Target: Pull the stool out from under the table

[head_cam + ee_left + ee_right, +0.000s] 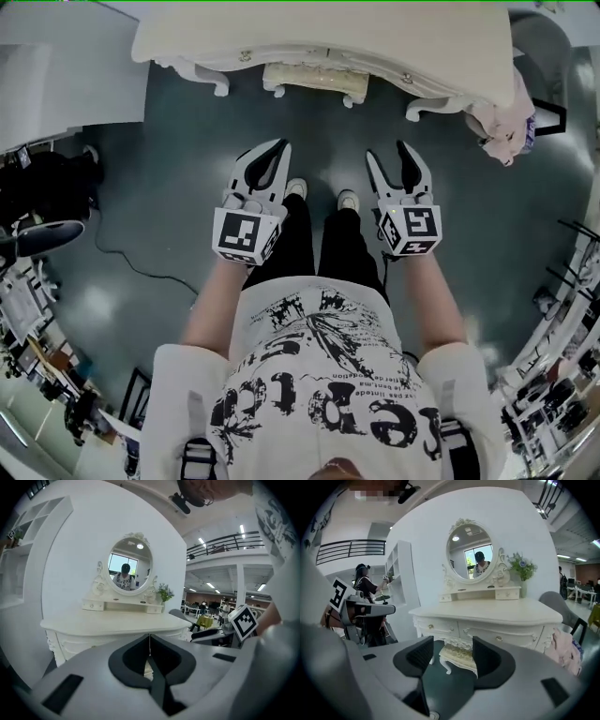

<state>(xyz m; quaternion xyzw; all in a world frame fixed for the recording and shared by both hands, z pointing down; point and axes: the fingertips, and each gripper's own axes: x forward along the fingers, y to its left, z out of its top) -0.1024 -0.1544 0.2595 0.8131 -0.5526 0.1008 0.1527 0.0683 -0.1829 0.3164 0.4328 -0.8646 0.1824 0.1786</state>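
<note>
Cream stool (315, 82) stands tucked under the white bench (375, 42). Left tool (278, 145): jaws together, empty. Right tool (386, 150): jaws apart, empty. Both are well apart from the stool.

A white curved wall (426, 531) with an oval mirror (469, 550) rises above the dark glossy floor (497, 244).

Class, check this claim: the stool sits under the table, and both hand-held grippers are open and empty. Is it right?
Not quite. The left hand-held gripper is shut, jaws together on nothing, as the left gripper view shows. The right hand-held gripper is open and empty, and the stool sits under the table.
</note>
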